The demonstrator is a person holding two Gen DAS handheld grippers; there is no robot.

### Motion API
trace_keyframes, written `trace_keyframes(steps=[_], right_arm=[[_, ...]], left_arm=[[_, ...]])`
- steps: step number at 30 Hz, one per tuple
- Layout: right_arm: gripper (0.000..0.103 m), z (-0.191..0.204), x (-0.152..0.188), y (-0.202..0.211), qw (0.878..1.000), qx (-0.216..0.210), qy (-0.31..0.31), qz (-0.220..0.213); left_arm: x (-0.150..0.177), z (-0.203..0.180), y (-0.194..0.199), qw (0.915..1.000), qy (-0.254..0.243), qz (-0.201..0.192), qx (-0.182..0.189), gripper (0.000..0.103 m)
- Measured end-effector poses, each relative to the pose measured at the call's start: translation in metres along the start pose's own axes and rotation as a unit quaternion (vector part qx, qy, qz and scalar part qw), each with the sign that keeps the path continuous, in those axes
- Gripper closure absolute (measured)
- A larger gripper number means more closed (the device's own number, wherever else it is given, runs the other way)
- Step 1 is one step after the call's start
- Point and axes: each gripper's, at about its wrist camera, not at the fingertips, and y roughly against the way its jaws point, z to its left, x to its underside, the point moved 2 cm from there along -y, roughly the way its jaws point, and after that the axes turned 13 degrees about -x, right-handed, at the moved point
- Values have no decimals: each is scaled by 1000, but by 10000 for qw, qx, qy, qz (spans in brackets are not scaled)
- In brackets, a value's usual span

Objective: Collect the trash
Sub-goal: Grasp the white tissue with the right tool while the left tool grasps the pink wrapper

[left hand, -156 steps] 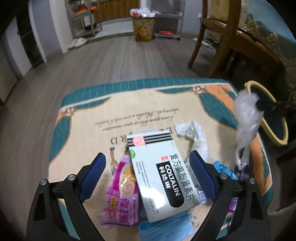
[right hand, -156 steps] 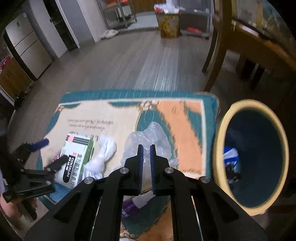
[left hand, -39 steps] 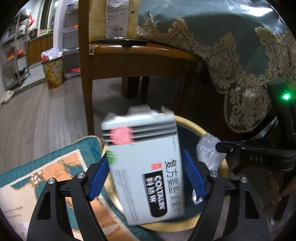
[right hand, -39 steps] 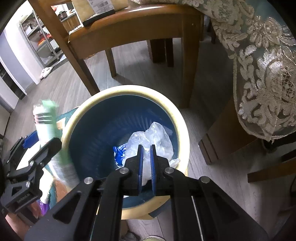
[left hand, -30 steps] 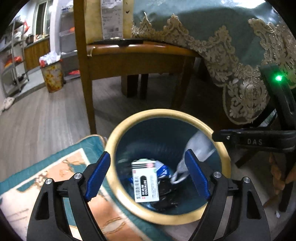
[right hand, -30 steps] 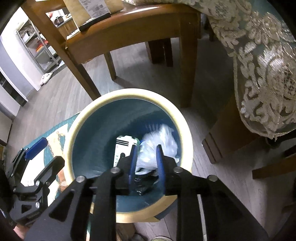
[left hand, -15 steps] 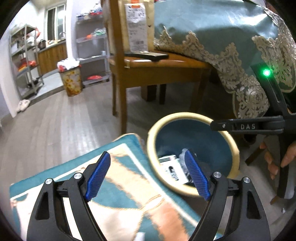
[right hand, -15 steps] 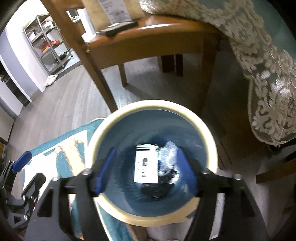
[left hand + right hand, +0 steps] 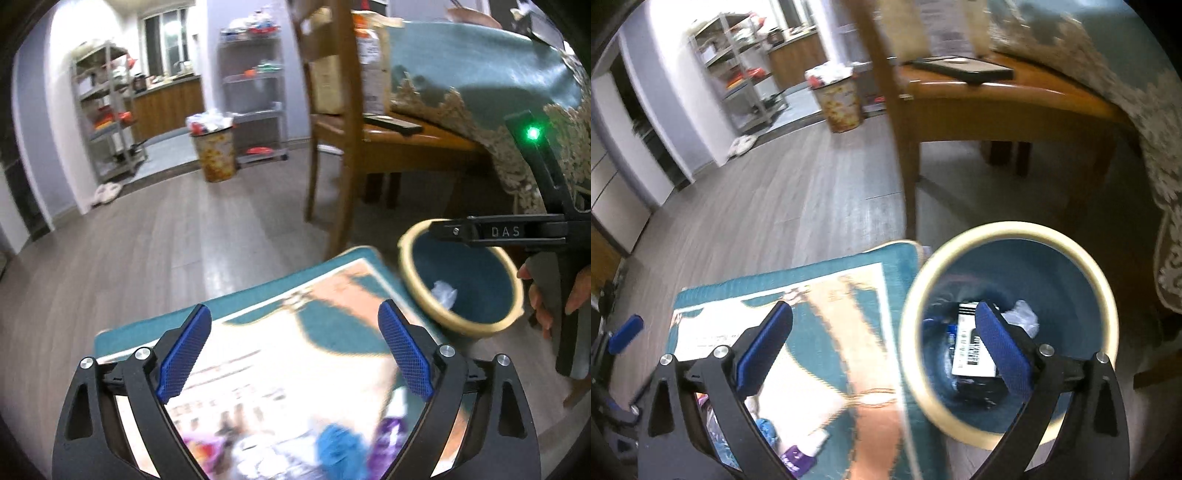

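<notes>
Medicine box point(image 9: 971, 350), white with black striping, is lying inside the yellow-rimmed blue bin point(image 9: 1104, 291) beside crumpled plastic point(image 9: 1021, 314). Left gripper point(image 9: 293, 352) and right gripper point(image 9: 882, 345) are both hanging spread wide, gripping nothing, over the rug point(image 9: 827, 280).

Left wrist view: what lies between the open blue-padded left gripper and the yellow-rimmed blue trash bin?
Only bare patterned teal-and-cream mat lies between the left gripper and the trash bin; the blurred trash pieces sit nearer the camera. This shows in the left wrist view.
</notes>
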Motion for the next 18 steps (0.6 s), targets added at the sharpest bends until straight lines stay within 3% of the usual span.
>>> trace_keyframes(steps=[4,9,18], right_arm=[[6,27,3,-16,9994,-50,327,122],[6,57,11,-37,9988,-255,297,292],[6,106,33,-72,9954,-342,561,698]], left_arm=[[14,41,4,9993,223,150,-273,12],[39,89,5,9959,600,426,-533,11],[85,135,-12,9875,855,1062,-795,11]])
